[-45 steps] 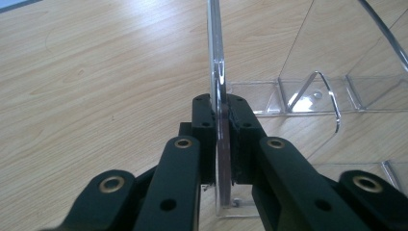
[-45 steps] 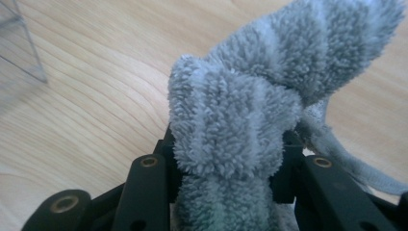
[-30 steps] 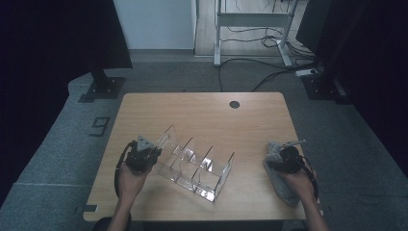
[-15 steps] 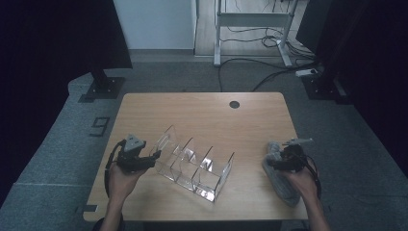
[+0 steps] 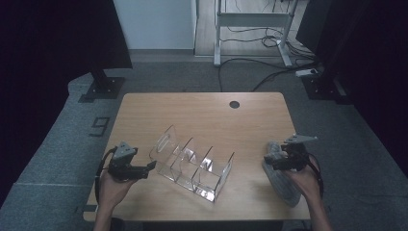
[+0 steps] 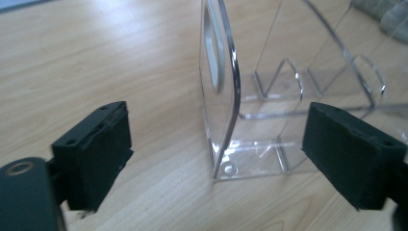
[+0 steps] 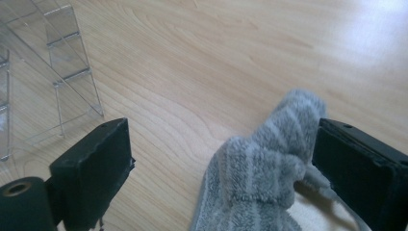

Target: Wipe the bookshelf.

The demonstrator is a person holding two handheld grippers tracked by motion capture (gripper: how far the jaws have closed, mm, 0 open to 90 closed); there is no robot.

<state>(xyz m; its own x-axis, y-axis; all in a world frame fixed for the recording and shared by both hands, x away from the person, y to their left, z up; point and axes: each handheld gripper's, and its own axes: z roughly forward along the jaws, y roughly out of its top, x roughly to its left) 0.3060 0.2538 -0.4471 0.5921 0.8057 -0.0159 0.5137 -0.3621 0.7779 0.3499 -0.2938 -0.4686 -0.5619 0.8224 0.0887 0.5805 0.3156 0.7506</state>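
Now | both jaws just opened wide | left hand-held gripper point(image 6: 219, 154) beside clear rack point(image 5: 192, 163): bump tips it | right hand-held gripper point(image 7: 221, 168) over cloth point(image 7: 269, 163): may snag

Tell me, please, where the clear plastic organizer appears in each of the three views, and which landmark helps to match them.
High view: the clear plastic organizer stands on the wooden table, between the two grippers.
Left gripper view: its end wall rises at centre, seen between the open jaws.
Right gripper view: its dividers show at the upper left corner.
Shared landmark: the grey cloth, at the table's right side.
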